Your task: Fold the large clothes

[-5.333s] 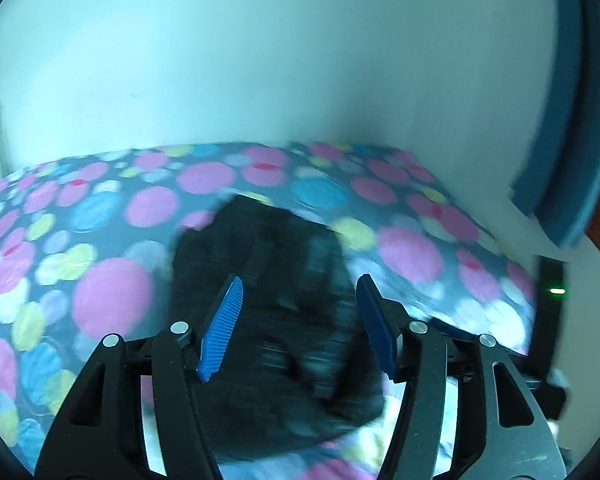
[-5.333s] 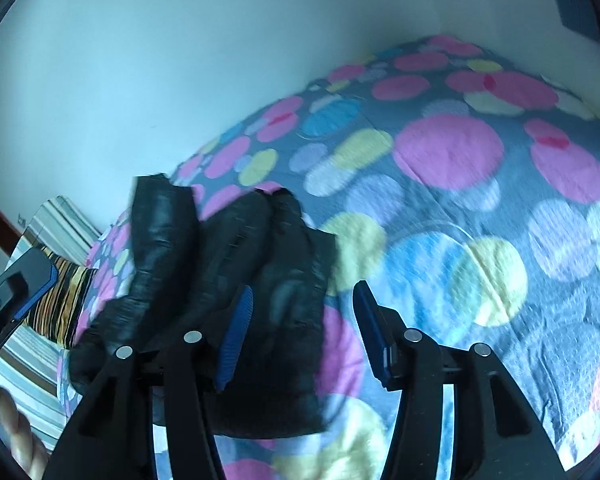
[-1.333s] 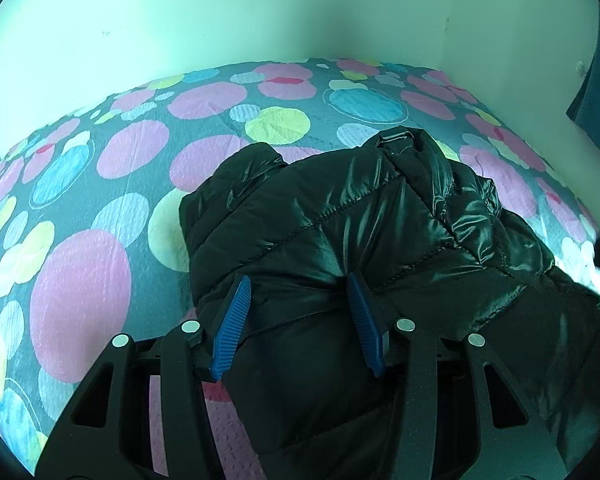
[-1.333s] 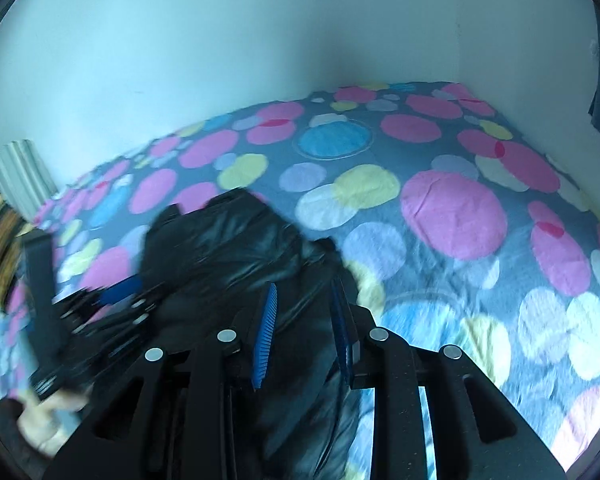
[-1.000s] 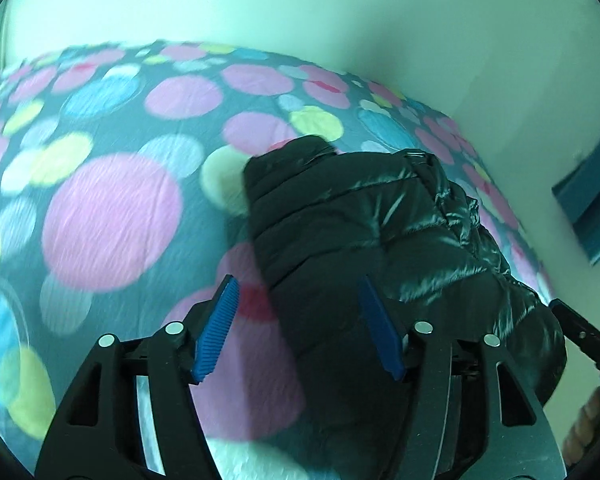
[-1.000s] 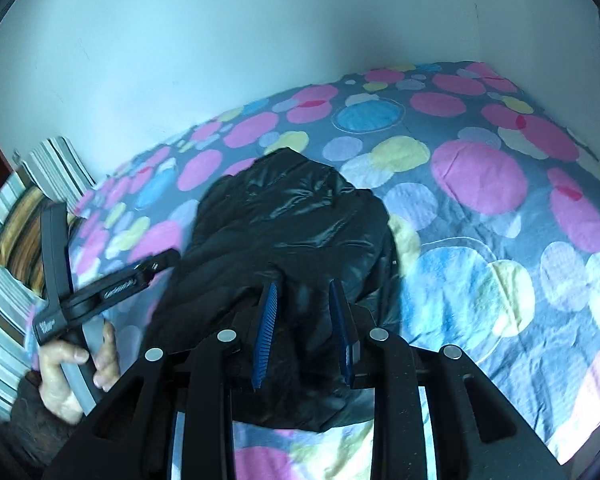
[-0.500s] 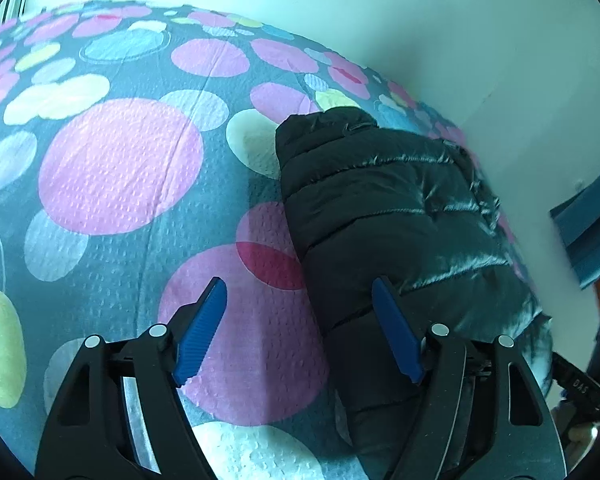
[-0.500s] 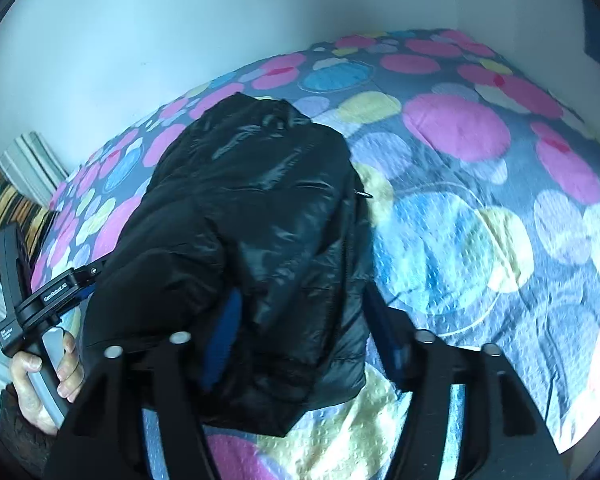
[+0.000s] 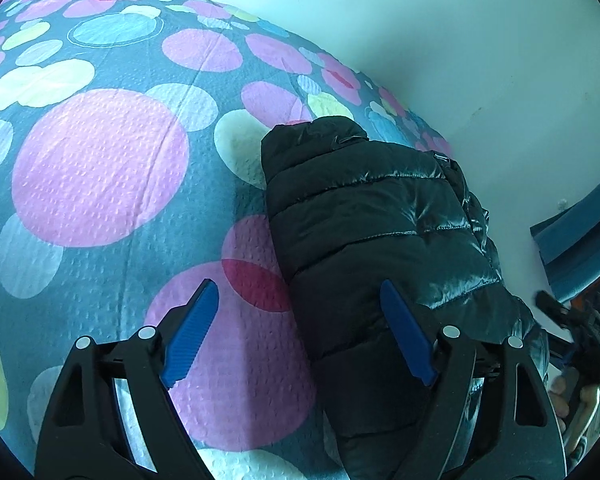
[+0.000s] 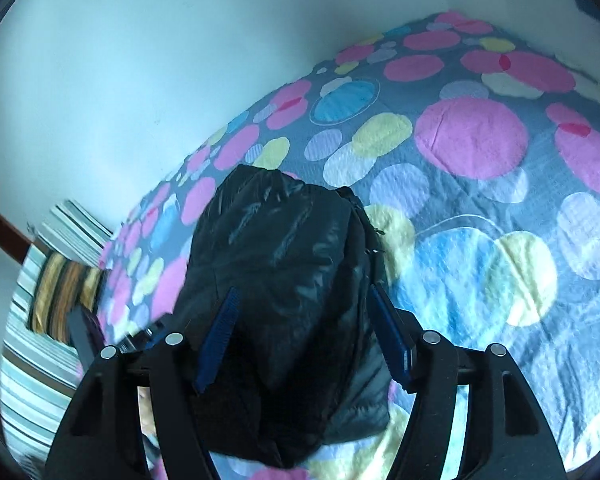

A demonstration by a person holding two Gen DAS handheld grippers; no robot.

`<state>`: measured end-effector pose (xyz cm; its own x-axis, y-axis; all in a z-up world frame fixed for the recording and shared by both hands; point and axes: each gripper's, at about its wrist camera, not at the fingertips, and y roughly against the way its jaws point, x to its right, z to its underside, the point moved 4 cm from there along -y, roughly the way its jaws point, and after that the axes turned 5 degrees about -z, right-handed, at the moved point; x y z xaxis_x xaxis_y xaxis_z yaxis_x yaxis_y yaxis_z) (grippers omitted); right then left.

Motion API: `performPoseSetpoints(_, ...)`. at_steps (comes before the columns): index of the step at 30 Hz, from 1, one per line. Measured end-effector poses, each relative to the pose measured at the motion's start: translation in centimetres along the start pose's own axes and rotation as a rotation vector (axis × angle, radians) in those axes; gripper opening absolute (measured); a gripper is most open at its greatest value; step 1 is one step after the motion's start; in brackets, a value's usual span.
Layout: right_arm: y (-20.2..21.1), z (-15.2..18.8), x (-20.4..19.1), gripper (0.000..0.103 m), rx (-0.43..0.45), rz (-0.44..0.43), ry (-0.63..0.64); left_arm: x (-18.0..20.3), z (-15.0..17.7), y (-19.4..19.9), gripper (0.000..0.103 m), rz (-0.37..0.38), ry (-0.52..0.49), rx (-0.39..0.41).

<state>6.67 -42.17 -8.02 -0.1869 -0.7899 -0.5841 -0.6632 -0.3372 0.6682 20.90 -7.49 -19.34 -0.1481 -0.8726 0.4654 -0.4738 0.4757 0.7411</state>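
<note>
Left hand-held gripper jaws wide and just been opening, spanning the near left edge of the black puffer jacket without pinching it. Right hand-held gripper also parted, having just opened; jacket bulk sits between its pads, apparently released. Jacket lies as a folded bundle on the spotted bedspread, near the wall. Likely light, springy, slick-shelled; best gripped at a quilted seam or hem.

Left tool and right tool both tilted downward, jaws apart, just opened further.
</note>
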Motion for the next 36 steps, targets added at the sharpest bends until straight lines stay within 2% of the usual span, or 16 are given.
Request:
performPoseSetpoints(4,-3.3,-0.2,1.4,0.067,-0.069,0.083,0.004,-0.2,0.0,0.0,0.084,0.007,-0.009,-0.006)
performPoseSetpoints(6,-4.3,0.0,2.5,0.074,-0.094,0.084,-0.017,-0.3,0.0,-0.1,0.087,0.017,-0.009,-0.011)
performPoseSetpoints(11,-6.4,0.7,4.7,0.083,-0.139,0.035,-0.07,0.0,0.0,-1.3,0.091,0.037,0.002,-0.024)
performPoseSetpoints(17,-8.9,1.6,5.9,0.083,-0.193,-0.084,-0.139,0.8,-0.8,-3.0,0.091,0.035,0.013,-0.052)
performPoseSetpoints(21,-9.9,2.1,6.1,0.078,-0.2,-0.17,-0.177,1.4,-1.0,-3.7,0.091,0.053,0.02,-0.081)
performPoseSetpoints(24,-9.9,2.3,6.0,0.075,-0.205,-0.197,-0.18,2.0,-0.8,-4.0,0.091,0.087,0.033,-0.103)
performPoseSetpoints(26,-9.9,2.4,5.9,0.072,-0.207,-0.204,-0.176,2.6,-0.8,-4.1,0.091,0.082,0.008,-0.097)
performPoseSetpoints(29,-9.9,2.5,6.0,0.068,-0.207,-0.224,-0.184,3.7,-0.6,-4.4,0.091,0.115,-0.02,-0.115)
performPoseSetpoints(32,-10.1,2.6,5.7,0.065,-0.202,-0.233,-0.176,4.7,-0.3,-4.5,0.09,0.086,-0.068,-0.103)
performPoseSetpoints(36,-9.8,3.1,5.5,0.059,-0.197,-0.248,-0.168,5.3,-0.2,-4.4,0.082,0.09,-0.098,-0.105)
